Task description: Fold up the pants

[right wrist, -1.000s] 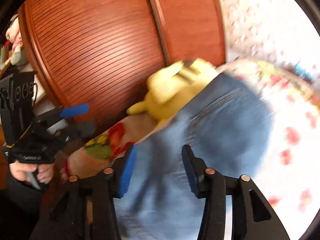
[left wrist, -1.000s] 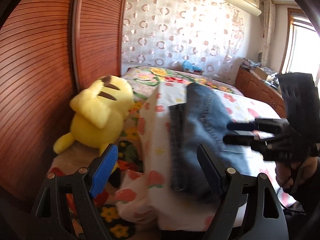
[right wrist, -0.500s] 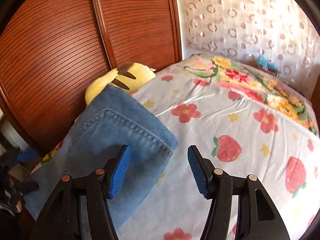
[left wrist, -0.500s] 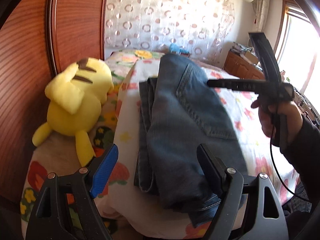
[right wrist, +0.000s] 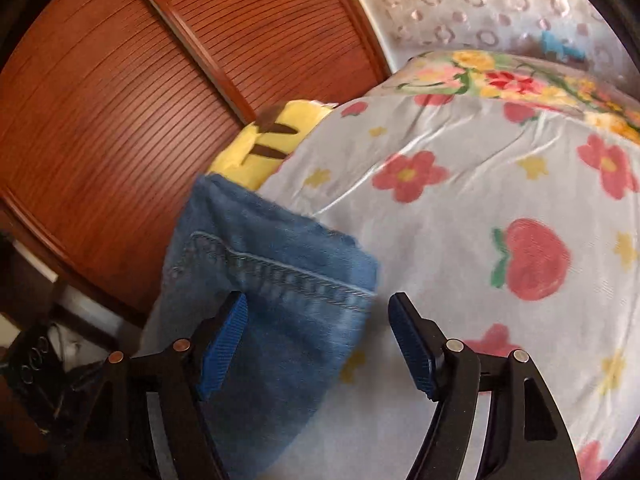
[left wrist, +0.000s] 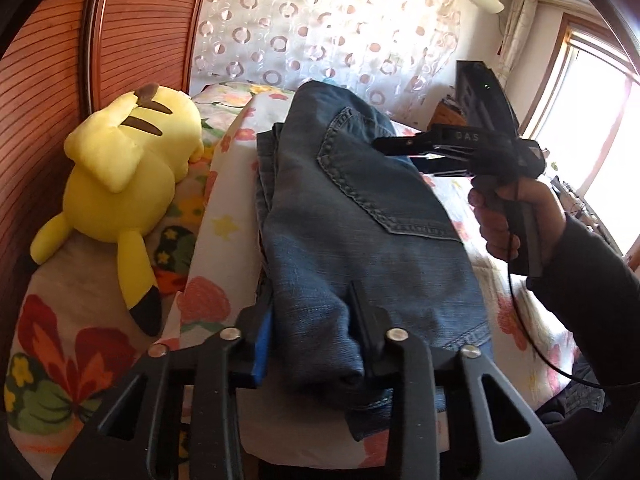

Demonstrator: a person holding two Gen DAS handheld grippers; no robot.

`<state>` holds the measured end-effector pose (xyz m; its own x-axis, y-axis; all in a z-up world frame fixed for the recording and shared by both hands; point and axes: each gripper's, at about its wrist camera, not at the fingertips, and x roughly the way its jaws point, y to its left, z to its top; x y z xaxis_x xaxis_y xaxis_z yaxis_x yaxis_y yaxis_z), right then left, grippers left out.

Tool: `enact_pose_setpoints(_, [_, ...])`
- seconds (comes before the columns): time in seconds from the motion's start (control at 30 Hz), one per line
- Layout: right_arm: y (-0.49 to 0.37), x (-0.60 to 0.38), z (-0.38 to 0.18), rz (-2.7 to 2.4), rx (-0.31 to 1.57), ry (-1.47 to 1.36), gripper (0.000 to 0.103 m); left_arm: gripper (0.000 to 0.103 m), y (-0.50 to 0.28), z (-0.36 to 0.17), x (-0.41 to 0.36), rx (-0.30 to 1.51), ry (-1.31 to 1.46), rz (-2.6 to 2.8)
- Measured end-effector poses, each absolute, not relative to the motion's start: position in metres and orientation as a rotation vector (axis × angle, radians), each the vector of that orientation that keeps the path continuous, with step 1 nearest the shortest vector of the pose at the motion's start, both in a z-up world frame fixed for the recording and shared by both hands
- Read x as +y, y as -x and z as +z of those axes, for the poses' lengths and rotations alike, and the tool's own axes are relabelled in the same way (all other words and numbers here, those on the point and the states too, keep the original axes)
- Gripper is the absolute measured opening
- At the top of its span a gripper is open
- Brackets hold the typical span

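Note:
Folded blue jeans (left wrist: 352, 216) lie lengthwise on the flowered bed sheet (left wrist: 224, 208). My left gripper (left wrist: 312, 336) is shut on the near end of the jeans, denim bunched between its fingers. My right gripper (right wrist: 316, 336) is open above the far corner of the jeans (right wrist: 276, 272), holding nothing. In the left wrist view the right gripper (left wrist: 394, 152) hovers over the back pocket, held by a hand at the right.
A yellow plush toy (left wrist: 128, 188) lies left of the jeans, against the slatted wooden wardrobe doors (left wrist: 52, 92). A patterned curtain (left wrist: 320, 28) hangs behind the bed. A window (left wrist: 588, 116) is at the right.
My left gripper has moved in and closed on the near end of the jeans. My right gripper has shifted a little over the jeans' far corner and stays open.

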<state>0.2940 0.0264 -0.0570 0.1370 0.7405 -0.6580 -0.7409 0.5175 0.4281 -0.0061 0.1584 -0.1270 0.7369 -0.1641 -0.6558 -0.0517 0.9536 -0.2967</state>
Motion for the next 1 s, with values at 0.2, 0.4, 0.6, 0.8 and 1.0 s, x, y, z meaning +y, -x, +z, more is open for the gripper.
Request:
enact_pose_setpoints(0.2, [-0.285,0.026,-0.038,1.138,0.833,-0.009,0.027,0.017,0.012,-0.115,0.160,0.693,0.329,-0.057])
enact_pose_setpoints(0.4, [-0.284,0.040,-0.002,1.110,0.655,0.054,0.026,0.017,-0.009,-0.086,0.170,0.640,0.301,-0.043])
enact_pose_setpoints(0.6, [-0.339,0.061,0.007,1.030,0.625,0.062,0.026,0.016,-0.076,-0.064,0.182,0.617,0.212,-0.038])
enact_pose_setpoints(0.8, [-0.402,0.092,0.003,0.966,0.614,0.072,0.026,0.015,-0.146,-0.062,0.201,0.634,0.160,-0.034])
enact_pose_setpoints(1.0, [-0.450,0.122,-0.011,0.907,0.637,0.086,0.031,0.015,-0.193,-0.074,0.218,0.675,0.165,-0.027])
